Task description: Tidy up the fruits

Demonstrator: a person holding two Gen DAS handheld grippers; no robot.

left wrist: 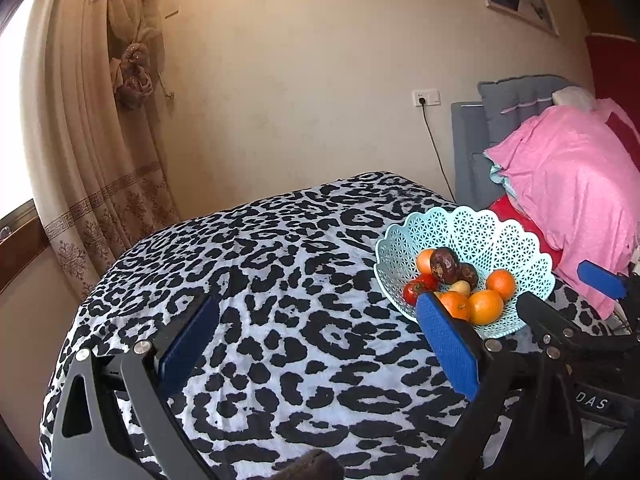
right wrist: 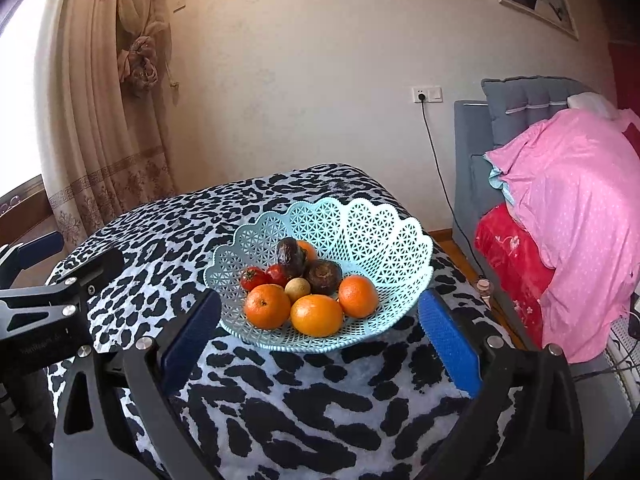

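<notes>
Perforated plastic basket (right wrist: 384, 232) on plush printed cloth (right wrist: 280, 392); glossy oranges (right wrist: 316, 315).

We see a pale blue lattice basket (right wrist: 384, 232) with a scalloped rim standing upright on the leopard-print surface (right wrist: 280, 400). All the fruit lies inside it. Three oranges (right wrist: 316, 315) sit along the near side, touching one another, and a fourth orange (right wrist: 309, 249) peeks out at the back. Two dark brown, wrinkled fruits (right wrist: 323, 276) are in the middle, one propped higher against the other. Two red tomatoes (right wrist: 253, 277) rest on the left, and a small yellowish round fruit (right wrist: 297, 289) is wedged between the oranges and the dark fruits.
</notes>
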